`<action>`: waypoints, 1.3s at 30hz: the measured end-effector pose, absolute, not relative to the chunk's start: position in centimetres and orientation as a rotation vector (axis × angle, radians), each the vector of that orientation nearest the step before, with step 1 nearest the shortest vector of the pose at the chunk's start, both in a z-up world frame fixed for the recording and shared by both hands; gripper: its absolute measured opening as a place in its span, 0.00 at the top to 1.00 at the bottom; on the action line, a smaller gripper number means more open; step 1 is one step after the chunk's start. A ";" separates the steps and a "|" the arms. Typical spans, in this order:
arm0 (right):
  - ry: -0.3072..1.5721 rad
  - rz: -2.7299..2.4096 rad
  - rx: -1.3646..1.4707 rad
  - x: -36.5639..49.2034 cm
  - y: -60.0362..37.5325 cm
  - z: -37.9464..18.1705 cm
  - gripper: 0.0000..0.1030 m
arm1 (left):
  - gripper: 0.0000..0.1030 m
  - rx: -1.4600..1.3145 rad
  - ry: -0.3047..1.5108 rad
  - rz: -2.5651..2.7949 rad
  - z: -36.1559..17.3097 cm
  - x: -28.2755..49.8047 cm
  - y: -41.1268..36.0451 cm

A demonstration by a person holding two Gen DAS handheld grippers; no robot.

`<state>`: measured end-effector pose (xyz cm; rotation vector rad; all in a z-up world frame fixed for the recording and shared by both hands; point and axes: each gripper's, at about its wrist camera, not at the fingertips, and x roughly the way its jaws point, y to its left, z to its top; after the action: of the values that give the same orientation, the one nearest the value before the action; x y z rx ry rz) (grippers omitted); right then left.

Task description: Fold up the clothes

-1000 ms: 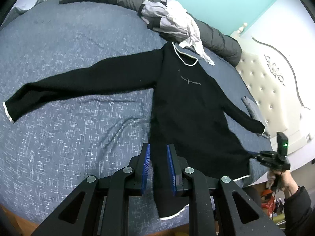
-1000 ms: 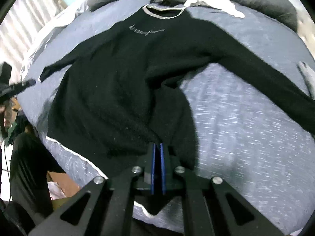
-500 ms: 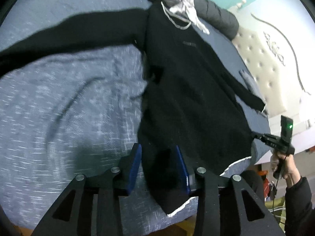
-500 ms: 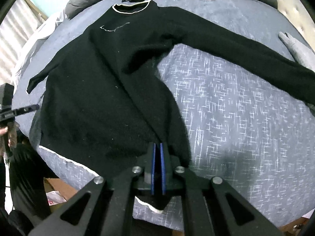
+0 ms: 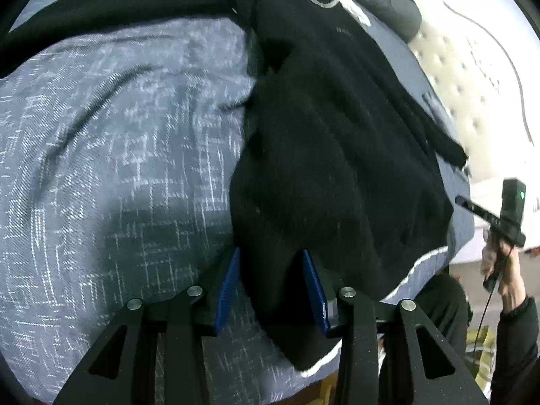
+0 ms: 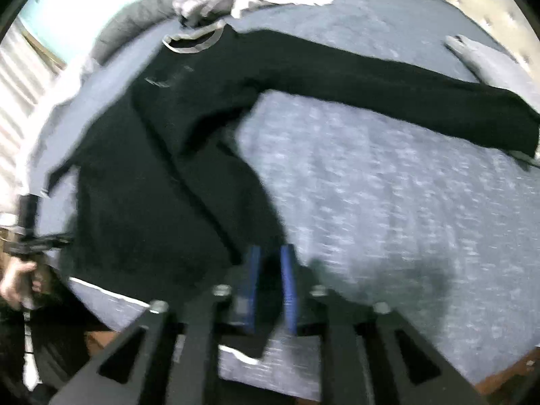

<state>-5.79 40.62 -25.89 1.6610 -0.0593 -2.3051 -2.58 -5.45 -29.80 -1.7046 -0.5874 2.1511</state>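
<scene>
Sweater: black sweater (image 5: 337, 155) lies spread on the blue bedspread (image 5: 118, 168), hem at the bed's near edge.
Left gripper (image 5: 271, 285): jaws apart, hem corner between the blue pads, not pinched.
Right gripper (image 6: 270, 283): jaws opening, hem cloth between them, picture blurred.

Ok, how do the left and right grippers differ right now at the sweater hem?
Gap: the left gripper's blue pads stand wider apart than the right gripper's, whose jaws are opening.
Place: the left gripper straddles one hem corner of the black sweater; the right gripper straddles the opposite corner.
Shared: each has sweater fabric between its pads, and neither looks clamped on it.
</scene>
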 end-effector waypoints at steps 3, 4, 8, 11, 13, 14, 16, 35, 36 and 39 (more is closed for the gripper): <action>-0.095 -2.256 1.697 -5.6 40.7 -27.0 0.69 | 0.60 -1.707 -0.560 2.135 -29.8 -2.1 -5.3; -0.117 -2.246 1.698 -5.5 40.7 -27.3 0.68 | 0.60 -1.704 -0.562 2.133 -29.8 -2.0 -5.3; -0.167 -2.208 1.719 -5.7 40.3 -28.7 0.68 | 0.86 -1.673 -0.589 2.160 -29.8 -1.5 -5.4; -0.161 -2.201 1.744 -5.5 39.8 -29.4 0.68 | 0.94 -1.643 -0.570 2.187 -29.1 -1.1 -5.2; -0.159 -2.200 1.753 -5.5 39.7 -29.7 0.68 | 0.94 -1.621 -0.554 2.204 -28.2 -0.9 -5.3; -0.159 -2.199 1.754 -5.4 39.7 -29.8 0.68 | 0.94 -1.607 -0.549 2.212 -27.6 -0.8 -5.4; -0.153 -2.201 1.745 -5.2 39.6 -29.8 0.73 | 0.95 -1.574 -0.537 2.234 -26.0 -0.6 -5.8; -0.239 -2.191 1.695 -3.3 39.1 -28.7 0.95 | 0.96 -1.604 -0.559 2.284 -23.2 -0.7 -10.8; -0.244 -2.186 1.698 -3.2 39.2 -28.7 0.89 | 0.96 -1.620 -0.564 2.276 -23.8 -0.6 -10.7; -0.249 -2.182 1.705 -2.9 39.1 -28.5 0.56 | 0.89 -1.651 -0.605 2.255 -24.8 -0.3 -10.8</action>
<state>-2.93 39.10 -28.53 1.7046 -0.2492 -2.1817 -0.35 -10.83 -24.82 -1.6515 -0.6045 2.2555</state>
